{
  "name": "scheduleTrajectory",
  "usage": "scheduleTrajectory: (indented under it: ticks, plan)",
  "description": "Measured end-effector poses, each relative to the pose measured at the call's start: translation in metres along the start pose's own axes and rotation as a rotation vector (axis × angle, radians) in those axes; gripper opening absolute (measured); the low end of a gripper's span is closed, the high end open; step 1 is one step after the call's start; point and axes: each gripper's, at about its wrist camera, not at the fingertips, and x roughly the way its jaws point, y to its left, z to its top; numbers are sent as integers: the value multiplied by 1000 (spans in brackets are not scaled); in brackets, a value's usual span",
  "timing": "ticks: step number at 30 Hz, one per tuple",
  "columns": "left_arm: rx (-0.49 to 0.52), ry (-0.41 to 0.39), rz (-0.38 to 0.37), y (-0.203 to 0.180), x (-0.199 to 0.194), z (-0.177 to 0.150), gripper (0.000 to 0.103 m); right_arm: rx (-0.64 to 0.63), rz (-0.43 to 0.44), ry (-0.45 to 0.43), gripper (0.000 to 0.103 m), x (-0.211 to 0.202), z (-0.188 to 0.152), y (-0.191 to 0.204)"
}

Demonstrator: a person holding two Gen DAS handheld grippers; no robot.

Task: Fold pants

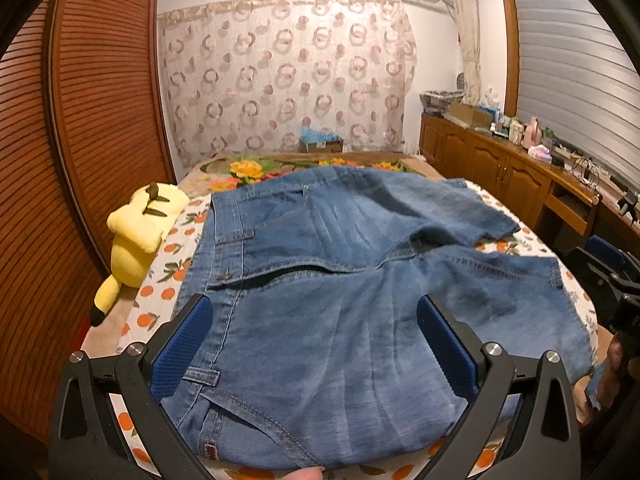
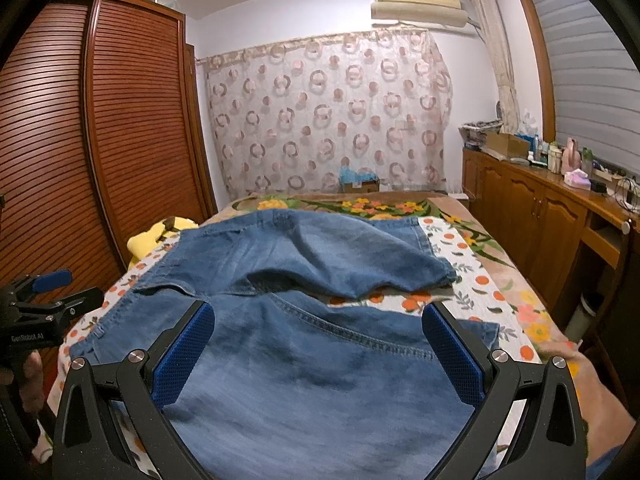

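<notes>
Blue denim shorts (image 1: 320, 280) lie spread on the bed, waistband to the left, the two short legs pointing right. The far leg is rumpled and raised. My left gripper (image 1: 314, 320) is open, its blue pads wide apart above the near half by the waistband and a belt loop. My right gripper (image 2: 318, 328) is open over the near leg of the shorts (image 2: 320, 380). The right gripper shows at the right edge of the left wrist view (image 1: 612, 276); the left gripper shows at the left edge of the right wrist view (image 2: 44, 304). Neither holds cloth.
The bed has an orange-print sheet (image 1: 168, 268) over a floral blanket (image 2: 360, 204). A yellow plush toy (image 1: 136, 240) lies at the bed's left edge by the louvred wardrobe (image 1: 100, 120). A wooden cabinet (image 2: 532, 220) with clutter runs along the right.
</notes>
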Motion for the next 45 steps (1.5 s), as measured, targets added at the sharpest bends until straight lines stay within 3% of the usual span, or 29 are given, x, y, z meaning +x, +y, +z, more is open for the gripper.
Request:
scheduleTrajectory:
  ticks: [12,22,33,45]
  plan:
    - [1,96,-3,22,30,-21,102,21,-59,81,103,7,-4,-16]
    - [-17,117,-6,53,33,-32,101,32,-117,112,103,-5,-1,-16]
    - [-79,167,38,107,38,-57,80,67,-156,174,103,-6,-2,-10]
    - [-88,254,42,127,35,-88,62,66,-152,232,103,-11,2,-16]
